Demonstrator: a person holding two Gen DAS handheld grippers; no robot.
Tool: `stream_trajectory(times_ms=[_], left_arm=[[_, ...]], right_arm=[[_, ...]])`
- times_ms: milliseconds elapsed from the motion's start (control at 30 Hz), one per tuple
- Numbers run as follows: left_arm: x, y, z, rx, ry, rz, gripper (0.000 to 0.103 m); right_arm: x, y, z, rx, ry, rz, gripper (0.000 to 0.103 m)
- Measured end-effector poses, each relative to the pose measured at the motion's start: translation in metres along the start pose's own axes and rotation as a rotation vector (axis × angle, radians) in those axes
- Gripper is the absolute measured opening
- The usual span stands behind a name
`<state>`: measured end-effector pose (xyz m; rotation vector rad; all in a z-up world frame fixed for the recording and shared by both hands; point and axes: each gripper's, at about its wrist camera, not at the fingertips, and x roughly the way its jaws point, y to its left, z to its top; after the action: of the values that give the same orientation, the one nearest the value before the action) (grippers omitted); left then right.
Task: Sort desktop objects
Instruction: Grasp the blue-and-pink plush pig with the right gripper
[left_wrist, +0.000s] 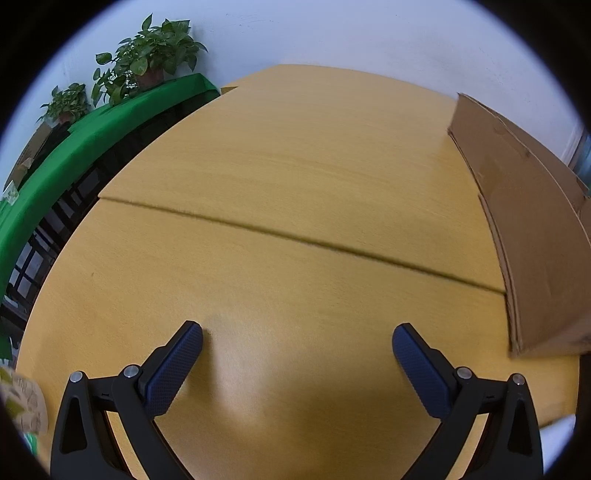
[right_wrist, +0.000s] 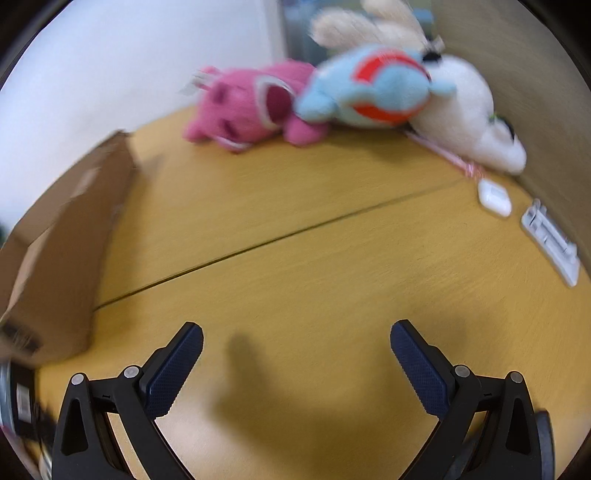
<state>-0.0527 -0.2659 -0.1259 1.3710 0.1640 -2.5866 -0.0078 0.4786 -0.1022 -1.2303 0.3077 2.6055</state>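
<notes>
Plush toys (right_wrist: 332, 99) (right view only); left view, cardboard box (left_wrist: 524, 221).

Matt wood-grain table (left_wrist: 295, 184), seemingly fuzzy plush toys (right_wrist: 251, 107)

On the table (right_wrist: 314, 258), three plush toys lie bunched at the far edge: one (right_wrist: 243, 110) leftmost, another (right_wrist: 373, 92) overlapping it, the third (right_wrist: 465, 110) rightmost. A small case (right_wrist: 494, 197) and flat device (right_wrist: 550, 240) lie nearer on the right. A cardboard box (right_wrist: 70, 236) stands left.

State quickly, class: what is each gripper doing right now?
Left gripper: jaws open, holding nothing, over the bare wooden table.
Right gripper: jaws open, holding nothing, short of the plush toys.
</notes>
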Motion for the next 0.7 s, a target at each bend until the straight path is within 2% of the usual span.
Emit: stream_trajectory(times_ms=[133, 233, 300, 333, 400, 467, 500, 600, 700], left_arm=[[-0.059, -0.026, -0.023, 0.057, -0.11, 0.002, 0.103], [-0.138, -0.059, -0.041, 0.115, -0.266, -0.103, 0.103], [-0.185, -0.079, -0.055, 0.117, -0.353, -0.183, 0.103], [-0.2, -0.088, -0.061, 0.111, -0.367, -0.213, 0.103], [-0.225, -0.104, -0.075, 0.1, -0.371, -0.32, 0.103], [-0.231, -0.119, -0.083, 0.114, -0.335, -0.42, 0.103], [-0.231, -0.126, -0.088, 0.118, -0.311, -0.446, 0.103], [-0.223, -0.143, -0.1, 0.14, -0.259, -0.452, 0.103], [-0.206, -0.154, -0.109, 0.13, -0.186, -0.44, 0.103]], right_arm=[[-0.059, 0.03, -0.018, -0.146, -0.098, 0.076, 0.103], [-0.1, 0.058, -0.029, -0.263, -0.118, 0.167, 0.103], [-0.124, 0.078, -0.041, -0.285, -0.129, 0.291, 0.103], [-0.129, 0.086, -0.048, -0.293, -0.121, 0.352, 0.103], [-0.143, 0.114, -0.063, -0.334, -0.096, 0.492, 0.103], [-0.157, 0.141, -0.078, -0.4, -0.09, 0.592, 0.103], [-0.166, 0.157, -0.086, -0.448, -0.082, 0.648, 0.103], [-0.185, 0.2, -0.114, -0.615, -0.041, 0.735, 0.103], [-0.183, 0.222, -0.136, -0.732, 0.011, 0.707, 0.103]])
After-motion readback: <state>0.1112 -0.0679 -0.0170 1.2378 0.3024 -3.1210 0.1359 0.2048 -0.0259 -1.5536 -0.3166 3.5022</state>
